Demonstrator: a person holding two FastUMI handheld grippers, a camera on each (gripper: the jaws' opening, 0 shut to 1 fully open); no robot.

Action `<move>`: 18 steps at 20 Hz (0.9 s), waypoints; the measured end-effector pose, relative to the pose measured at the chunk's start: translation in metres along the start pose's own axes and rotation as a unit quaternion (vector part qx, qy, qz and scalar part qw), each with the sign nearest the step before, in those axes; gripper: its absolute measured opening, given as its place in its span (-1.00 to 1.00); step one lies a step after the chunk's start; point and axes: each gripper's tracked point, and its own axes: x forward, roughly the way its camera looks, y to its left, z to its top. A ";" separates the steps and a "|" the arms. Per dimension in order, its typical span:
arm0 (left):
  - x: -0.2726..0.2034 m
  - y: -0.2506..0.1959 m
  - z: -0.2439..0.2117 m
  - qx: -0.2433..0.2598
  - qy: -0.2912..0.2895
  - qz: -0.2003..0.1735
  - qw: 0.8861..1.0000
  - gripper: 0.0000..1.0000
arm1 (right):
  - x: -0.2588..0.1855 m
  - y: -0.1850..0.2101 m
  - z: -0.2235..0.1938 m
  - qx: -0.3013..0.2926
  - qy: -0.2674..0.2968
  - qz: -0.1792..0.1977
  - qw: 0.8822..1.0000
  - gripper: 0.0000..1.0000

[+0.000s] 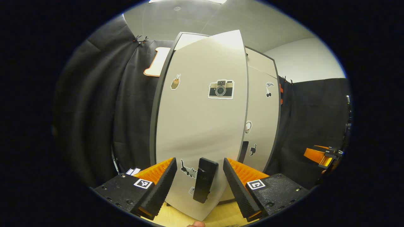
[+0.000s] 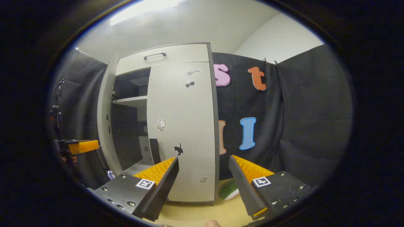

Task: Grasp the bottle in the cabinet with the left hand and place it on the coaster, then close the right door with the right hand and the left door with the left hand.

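The left door [image 1: 202,126] stands part open just ahead of the left gripper [image 1: 199,176], its dark bar handle [image 1: 205,184] sitting between the spread fingers [image 1: 164,183] with a gap on each side; the fingers are wide and grip nothing. The door looks like a stiff, light panel on hinges, smooth-faced and dotted with stickers, so I judge it will swing freely under a push on its flat face or on the handle (the handle being the surer place to bear on, since the face may let the fingers slide). In the right gripper view the right door [image 2: 183,132] appears shut against the cabinet frame [image 2: 213,126], straight ahead of and beyond the right gripper [image 2: 203,179], whose fingers are also wide apart and empty; to the left of that door the dark cabinet interior [image 2: 127,132] and a pale shelf [image 2: 131,101] show through the opening. The bottle and coaster I cannot make out. Below both pairs of fingers runs a pale wooden counter [image 2: 195,214]; a green striped object [image 2: 228,190] lies on it near the cabinet's foot; black cloth [image 2: 300,126] hangs behind, under a white ceiling.
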 end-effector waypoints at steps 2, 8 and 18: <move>0.003 -0.005 -0.001 0.000 0.002 -0.005 1.000 0.86 | -0.001 -0.005 0.000 0.000 0.001 -0.004 1.000 0.94; 0.001 -0.009 -0.001 0.001 0.001 -0.007 1.000 0.86 | -0.002 -0.006 -0.001 -0.001 0.002 -0.005 1.000 0.87; -0.003 -0.007 0.001 0.004 -0.001 -0.003 1.000 0.86 | -0.005 0.001 0.002 0.001 -0.002 0.002 1.000 0.94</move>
